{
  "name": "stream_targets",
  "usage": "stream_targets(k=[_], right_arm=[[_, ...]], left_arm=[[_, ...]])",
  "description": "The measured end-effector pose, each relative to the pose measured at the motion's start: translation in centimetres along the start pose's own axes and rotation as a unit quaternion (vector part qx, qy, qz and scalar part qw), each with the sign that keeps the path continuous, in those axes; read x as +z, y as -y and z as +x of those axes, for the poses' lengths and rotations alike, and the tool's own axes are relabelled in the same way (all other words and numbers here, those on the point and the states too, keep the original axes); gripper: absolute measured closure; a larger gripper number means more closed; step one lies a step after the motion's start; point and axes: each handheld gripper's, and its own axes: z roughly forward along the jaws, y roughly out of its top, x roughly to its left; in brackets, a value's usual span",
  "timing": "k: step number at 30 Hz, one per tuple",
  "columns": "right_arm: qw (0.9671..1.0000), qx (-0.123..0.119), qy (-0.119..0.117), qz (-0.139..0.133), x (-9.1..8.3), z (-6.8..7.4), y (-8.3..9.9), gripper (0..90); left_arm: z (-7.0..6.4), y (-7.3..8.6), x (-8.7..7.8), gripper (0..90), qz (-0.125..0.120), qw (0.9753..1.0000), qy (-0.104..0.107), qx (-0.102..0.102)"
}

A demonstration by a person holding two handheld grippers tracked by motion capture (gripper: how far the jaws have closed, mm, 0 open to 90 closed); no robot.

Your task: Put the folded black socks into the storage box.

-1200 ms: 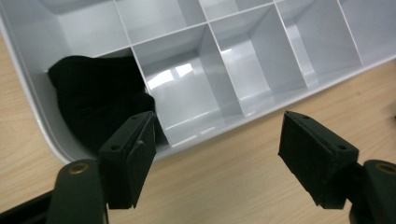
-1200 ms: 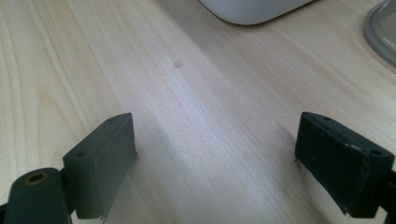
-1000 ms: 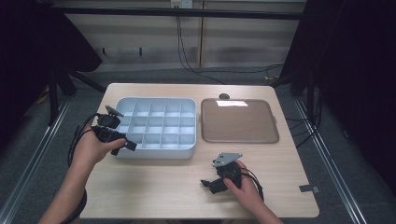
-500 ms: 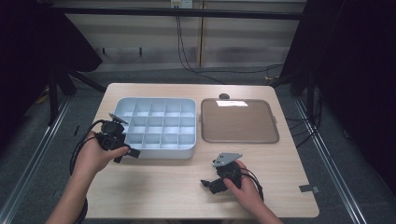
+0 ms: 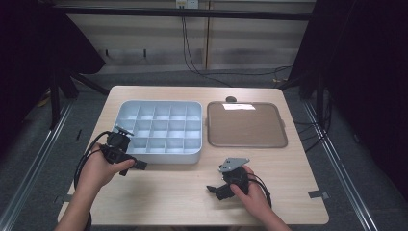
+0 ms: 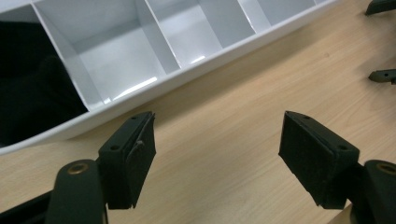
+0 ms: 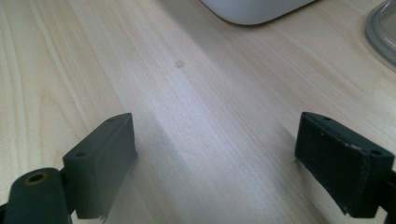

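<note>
A white compartment tray (image 5: 159, 130) with empty cells lies on the wooden table (image 5: 183, 192), left of centre. In the left gripper view its front wall (image 6: 187, 77) runs across the top. A clear flat lid (image 5: 246, 124) lies to the right of the tray. My left gripper (image 5: 133, 167) is held at the tray's front left corner, over bare wood. Its jaws stand open with nothing between them (image 6: 219, 135). My right gripper (image 5: 215, 191) rests low near the table's front edge, open and empty (image 7: 217, 135). The right gripper's jaw tips (image 6: 383, 74) also appear in the left gripper view.
A small dark object (image 5: 231, 99) sits at the table's far edge behind the lid. The tray's rounded corner (image 7: 252, 9) and the lid's rim (image 7: 383, 28) lie ahead of the right gripper. Black cables trail from both grippers.
My left gripper has slid a little toward the table's front, from the tray's left side to its front left corner. The right gripper has not moved.
</note>
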Motion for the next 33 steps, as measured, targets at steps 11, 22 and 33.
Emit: stream_targets(k=[11, 22, 33], right_arm=[[1.0000, -0.002, -0.001, 0.000, 0.0, 0.0, 0.0, 11.7], [1.0000, -0.003, -0.001, 0.000, 0.0, 0.0, 0.0, 11.7], [1.0000, -0.003, -0.001, 0.000, 0.0, 0.1, 0.0, 11.7]], left_arm=[[-0.5, 1.4, 2.1, 26.7, -0.004, 0.9998, 0.020, 0.003], [-0.5, 2.4, 3.6, 26.8, -0.008, 0.9996, 0.028, 0.008], [-0.7, 3.0, 4.9, 27.0, -0.009, 0.9993, 0.033, 0.018]])
